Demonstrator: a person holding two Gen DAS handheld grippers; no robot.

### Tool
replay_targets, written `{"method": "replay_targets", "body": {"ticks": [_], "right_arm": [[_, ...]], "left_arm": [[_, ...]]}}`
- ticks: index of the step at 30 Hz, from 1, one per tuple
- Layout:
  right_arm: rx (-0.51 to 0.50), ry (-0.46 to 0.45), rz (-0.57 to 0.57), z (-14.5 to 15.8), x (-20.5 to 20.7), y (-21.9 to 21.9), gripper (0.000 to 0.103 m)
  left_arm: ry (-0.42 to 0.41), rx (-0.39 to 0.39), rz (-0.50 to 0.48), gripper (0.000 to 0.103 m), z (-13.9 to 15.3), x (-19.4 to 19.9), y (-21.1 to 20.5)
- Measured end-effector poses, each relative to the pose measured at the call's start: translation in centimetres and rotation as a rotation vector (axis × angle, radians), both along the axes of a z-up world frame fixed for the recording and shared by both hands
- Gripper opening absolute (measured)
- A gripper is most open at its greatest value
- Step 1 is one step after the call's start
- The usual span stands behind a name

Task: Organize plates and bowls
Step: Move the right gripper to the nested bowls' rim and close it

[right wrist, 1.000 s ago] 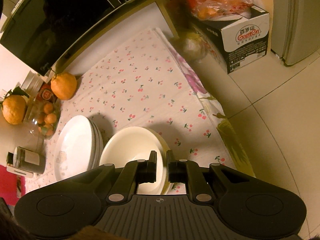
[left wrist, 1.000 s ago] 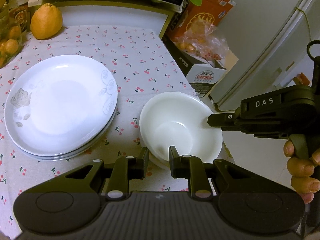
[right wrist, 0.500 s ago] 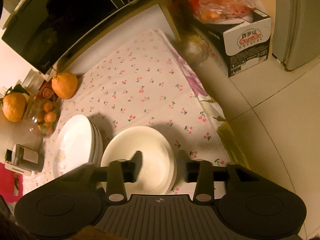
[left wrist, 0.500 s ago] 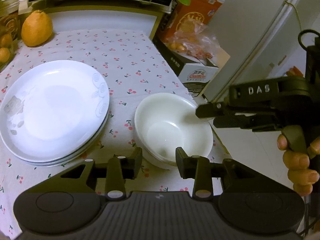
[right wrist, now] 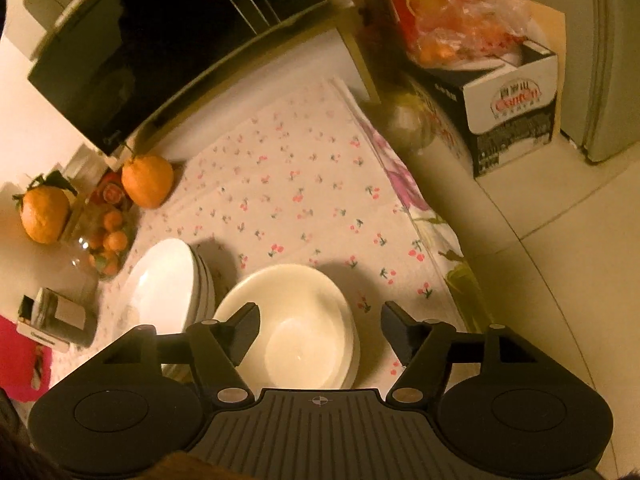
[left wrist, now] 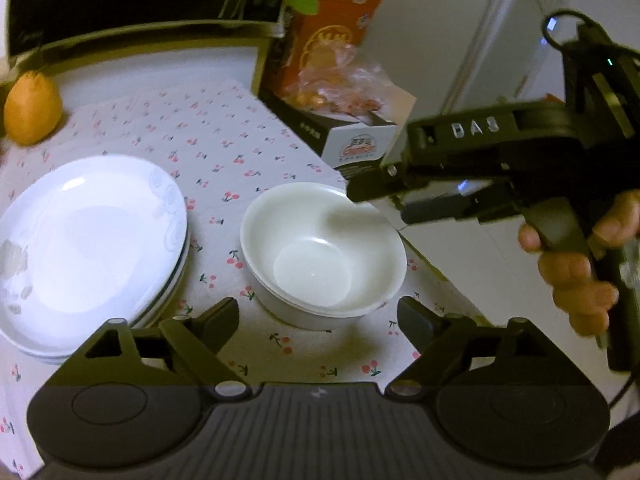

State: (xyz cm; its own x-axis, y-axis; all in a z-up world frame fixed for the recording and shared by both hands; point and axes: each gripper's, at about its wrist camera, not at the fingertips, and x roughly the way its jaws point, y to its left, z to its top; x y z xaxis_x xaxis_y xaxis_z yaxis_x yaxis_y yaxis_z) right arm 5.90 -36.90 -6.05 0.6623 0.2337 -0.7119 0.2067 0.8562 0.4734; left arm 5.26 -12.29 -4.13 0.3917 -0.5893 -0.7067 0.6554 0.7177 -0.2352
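Gleaming round bowls (left wrist: pixel 324 252), floral cloth (left wrist: pixel 224 136)

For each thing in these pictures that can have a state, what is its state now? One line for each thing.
left hand-held gripper: open, jaws just opened, holding nothing.
right hand-held gripper: open, jaws just opened, holding nothing.
bowls: nested in a stack, upright, empty, standing on the tablecloth.
plates: stacked beside the bowls, top one empty.
microwave: door shut.
cardboard box: top open, a bag of fruit in it.
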Motion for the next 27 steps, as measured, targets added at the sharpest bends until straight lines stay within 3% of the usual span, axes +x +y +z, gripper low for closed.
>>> {"method": "replay_targets", "body": {"ticks": [9,14,27], "right_arm": [[-0.050,-0.136,0.072,-0.9,-1.3,0.3,0.077],[-0.071,-0.137,0.102,-2.0,-1.5,0.6,0.078],[-0.104,-0.101,0.154,-3.5,-0.6,2.0,0.078]], "left_arm": [[-0.088,0.032,-0.103,0.093,-2.0,-1.4,0.1],[-0.120,0.080,-0.107,0.093,-3.0,-1.4,-0.6],[-0.166,0.103,-0.117,0.092,-3.6,-0.7,-2.3]]}}
